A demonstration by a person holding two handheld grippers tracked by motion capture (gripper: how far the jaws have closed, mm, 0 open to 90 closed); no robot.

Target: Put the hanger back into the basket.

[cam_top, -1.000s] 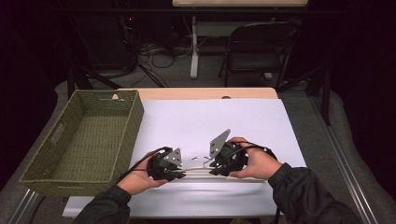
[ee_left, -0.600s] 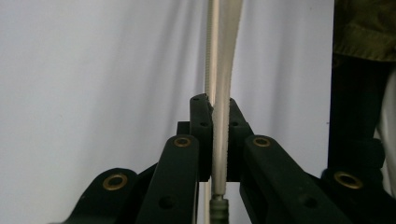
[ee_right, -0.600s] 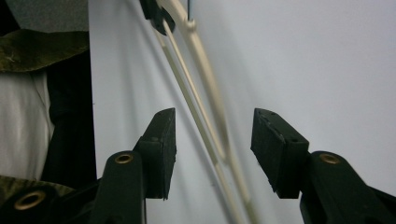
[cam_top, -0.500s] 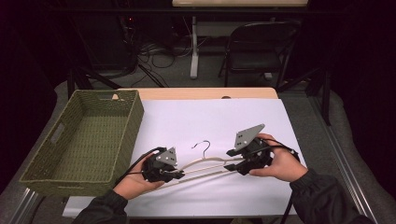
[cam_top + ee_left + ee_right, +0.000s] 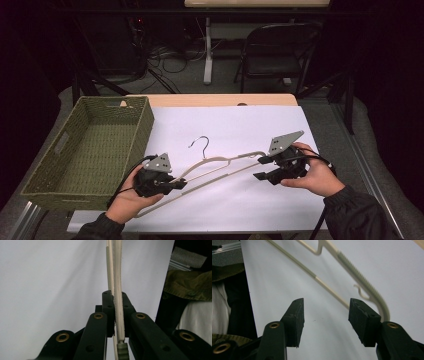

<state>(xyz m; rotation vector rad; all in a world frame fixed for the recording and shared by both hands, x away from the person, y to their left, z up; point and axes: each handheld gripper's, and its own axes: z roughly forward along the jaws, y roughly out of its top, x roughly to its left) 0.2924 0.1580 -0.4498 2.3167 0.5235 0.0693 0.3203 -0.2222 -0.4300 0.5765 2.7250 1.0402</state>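
A cream clothes hanger with a dark wire hook stretches across the white table cover. My left gripper is shut on the hanger's left end. In the left gripper view the hanger arm runs straight up out of the pinched jaws of that gripper. My right gripper hovers at the hanger's right end. Its jaws have just been opening. In the right gripper view nothing sits between the pads of the right gripper, and the hanger passes just beyond the right fingertip.
A green woven basket stands on the table's left side. A folding chair and cables are on the floor behind the table. The person's sleeve is at the near edge.
The right gripper moved to the right, opened and let go of the hanger. The left gripper rose a little with the hanger's left end, and the hanger stretched out between them.
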